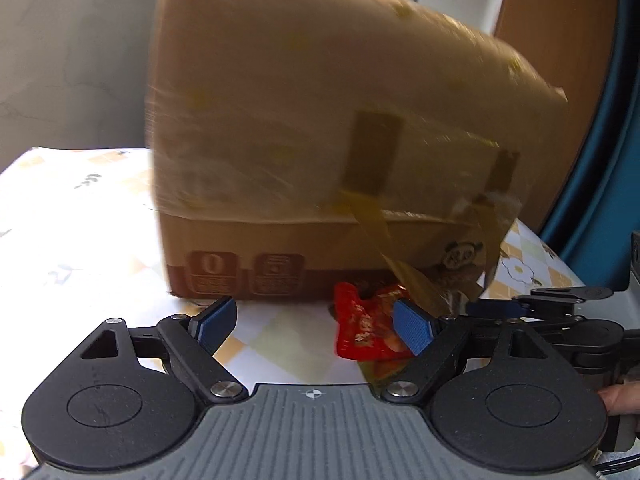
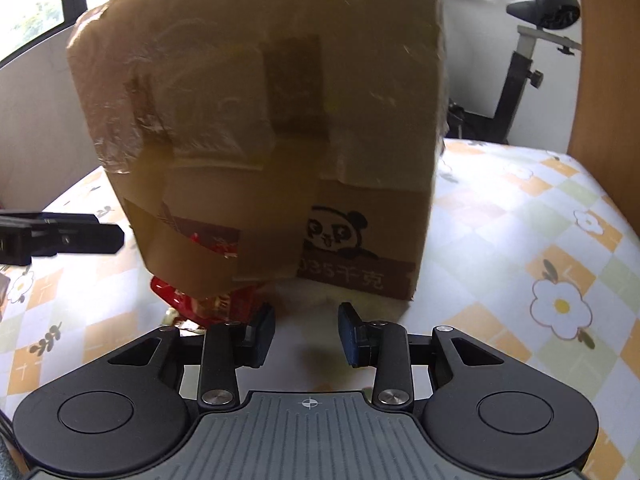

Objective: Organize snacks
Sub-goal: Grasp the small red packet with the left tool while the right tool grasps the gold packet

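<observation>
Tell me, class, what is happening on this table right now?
A person holds a two-finger tool in each hand, both aimed at a taped cardboard box standing on a flowered tablecloth. A red snack packet lies at the box's foot, partly under a loose flap. The left tool is open wide, with the packet just by its right finger. The right tool is open more narrowly over bare cloth. Neither holds anything.

cardboard box blurred, red snack packet partly hidden
</observation>
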Demonstrator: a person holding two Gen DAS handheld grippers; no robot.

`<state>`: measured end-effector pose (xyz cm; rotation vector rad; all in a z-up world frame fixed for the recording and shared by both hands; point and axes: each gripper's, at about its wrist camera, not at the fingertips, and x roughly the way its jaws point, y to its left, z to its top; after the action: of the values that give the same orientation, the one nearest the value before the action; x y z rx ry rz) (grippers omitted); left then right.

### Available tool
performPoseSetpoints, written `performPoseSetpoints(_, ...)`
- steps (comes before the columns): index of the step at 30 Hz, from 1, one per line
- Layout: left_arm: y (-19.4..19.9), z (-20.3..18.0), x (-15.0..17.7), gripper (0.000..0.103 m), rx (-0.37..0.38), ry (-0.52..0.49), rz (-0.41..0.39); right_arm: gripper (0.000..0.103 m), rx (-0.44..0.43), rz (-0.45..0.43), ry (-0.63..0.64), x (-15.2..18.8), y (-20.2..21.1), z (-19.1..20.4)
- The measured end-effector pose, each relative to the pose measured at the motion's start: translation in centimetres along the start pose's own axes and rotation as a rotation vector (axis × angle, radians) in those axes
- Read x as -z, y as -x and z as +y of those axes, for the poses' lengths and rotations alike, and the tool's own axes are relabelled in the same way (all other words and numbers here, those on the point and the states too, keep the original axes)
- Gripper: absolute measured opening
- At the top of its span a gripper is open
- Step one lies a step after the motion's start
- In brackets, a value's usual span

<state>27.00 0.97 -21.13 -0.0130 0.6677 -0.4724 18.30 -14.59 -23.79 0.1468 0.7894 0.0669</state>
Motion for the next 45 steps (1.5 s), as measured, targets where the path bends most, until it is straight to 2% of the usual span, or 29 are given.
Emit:
performPoseSetpoints(4, -2.1, -1.9, 0.6, 0.087, 0.025, -0.050, 0.020, 0.032, 0.000, -0.040, -0.001, 1.1, 0.3, 0.0)
performPoseSetpoints(13, -4.8, -3.6, 0.9, 0.087, 0.012, -0.101, 0.036, 0.032, -0.031, -0.060, -0.052, 1.4, 0.9, -1.1)
performPoseSetpoints(19, -6.2, -4.4, 1.1, 0.074, 0.004, -0.115, 0.075, 0.032, -0.059, -0.067, -0.093, 1.1, 0.8, -2.5)
performPoseSetpoints(22, -6.8, -4.6, 1.1, 0.069, 0.004, -0.104, 0.080, 0.036, -0.067, -0.066, -0.085, 1.1, 0.7, -2.6)
performPoseSetpoints(25, -6.4, -4.8, 1.3, 0.056, 0.014, -0.119, 0.061, 0.037, -0.073, -0.066, -0.087, 1.0, 0.6, -2.7)
performPoseSetpoints(26, -6.1, -4.9, 1.4, 0.039, 0.009, -0.116, 0.049, 0.037, -0.077, -0.066, -0.092, 1.0, 0.6, -2.8)
performPoseSetpoints(30, -4.5, -4.4, 1.3, 0.028, 0.017, -0.066, 0.013, 0.037, -0.085, -0.070, -0.106, 1.1, 0.6, -3.1)
performPoseSetpoints(34, -2.8, -3.9, 1.5, 0.023, 0.014, -0.055, -0.014, 0.038, -0.086, -0.070, -0.102, 1.1, 0.4, -3.2)
performPoseSetpoints(41, 0.6, -2.9, 2.2, 0.020, -0.019, 0.028, -0.088, 0.039, -0.084, -0.068, -0.094, 1.1, 0.4, -3.1)
performPoseSetpoints(45, 2.7, -0.8, 2.7, 0.020, -0.058, 0.086, -0.085, 0.041, -0.081, -0.066, -0.083, 1.1, 0.4, -2.8)
